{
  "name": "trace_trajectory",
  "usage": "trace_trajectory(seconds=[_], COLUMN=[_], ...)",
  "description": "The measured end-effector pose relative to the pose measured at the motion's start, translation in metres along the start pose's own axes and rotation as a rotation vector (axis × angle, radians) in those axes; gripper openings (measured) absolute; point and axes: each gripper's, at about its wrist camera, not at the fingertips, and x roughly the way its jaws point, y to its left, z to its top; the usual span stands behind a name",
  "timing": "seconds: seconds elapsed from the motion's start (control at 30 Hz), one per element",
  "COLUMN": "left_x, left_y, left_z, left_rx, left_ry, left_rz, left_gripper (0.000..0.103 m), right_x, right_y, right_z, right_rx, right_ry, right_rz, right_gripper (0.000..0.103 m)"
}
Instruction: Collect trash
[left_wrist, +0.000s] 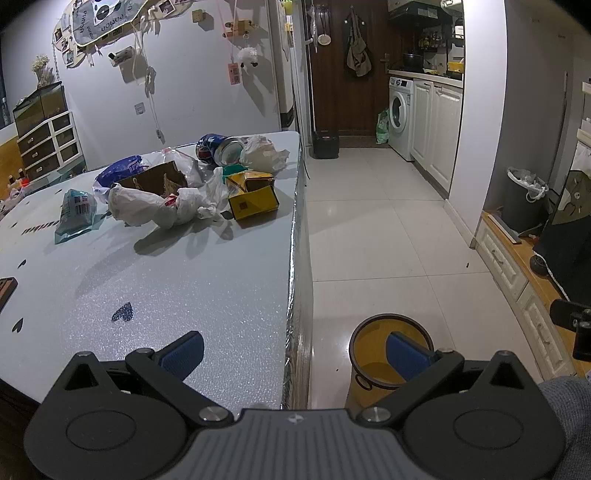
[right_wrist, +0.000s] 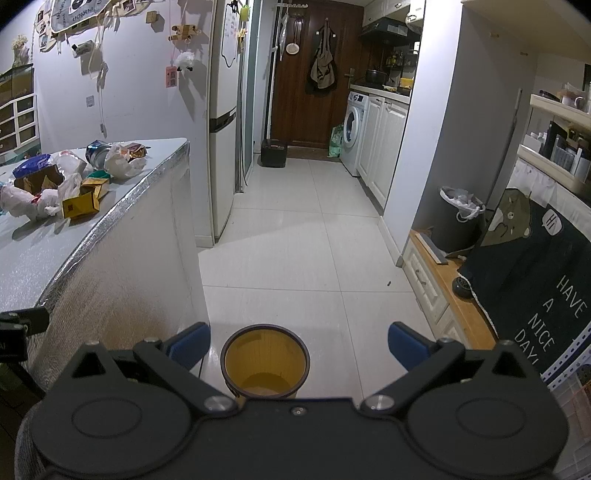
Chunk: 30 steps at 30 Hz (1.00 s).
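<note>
Your grey table (left_wrist: 207, 280) carries one trash heap near its far right corner: one blue soda can (left_wrist: 218, 149), one yellow carton (left_wrist: 253, 197), one brown box (left_wrist: 155, 181), several crumpled bags. One yellow bin (right_wrist: 265, 360) stands on the floor beside the table's right edge. Your left gripper (left_wrist: 295, 354) and right gripper (right_wrist: 299, 345) both hold their fingers wide apart, empty.

Glittery grey table (left_wrist: 207, 280) bears a trash pile (left_wrist: 177, 184) (wrappers, can, boxes).

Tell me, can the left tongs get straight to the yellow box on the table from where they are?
Probably yes. The left tongs are open and hold nothing, and bare table lies between them and the yellow box, which sits at the near edge of the trash pile with nothing in front of it.
</note>
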Motion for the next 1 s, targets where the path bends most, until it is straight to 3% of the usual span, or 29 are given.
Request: trace_trajectory(seconds=[1.0], left_x=[0.0001], left_y=[-0.0016], left_z=[0.0], left_rx=[-0.004], left_ry=[-0.005], left_rz=[-0.005], left_gripper=[0.103], right_x=[0.0021], right_y=[-0.0017], right_z=[-0.0023], right_rx=[-0.003], right_ry=[0.002], right_rz=[-0.005], right_gripper=[0.103])
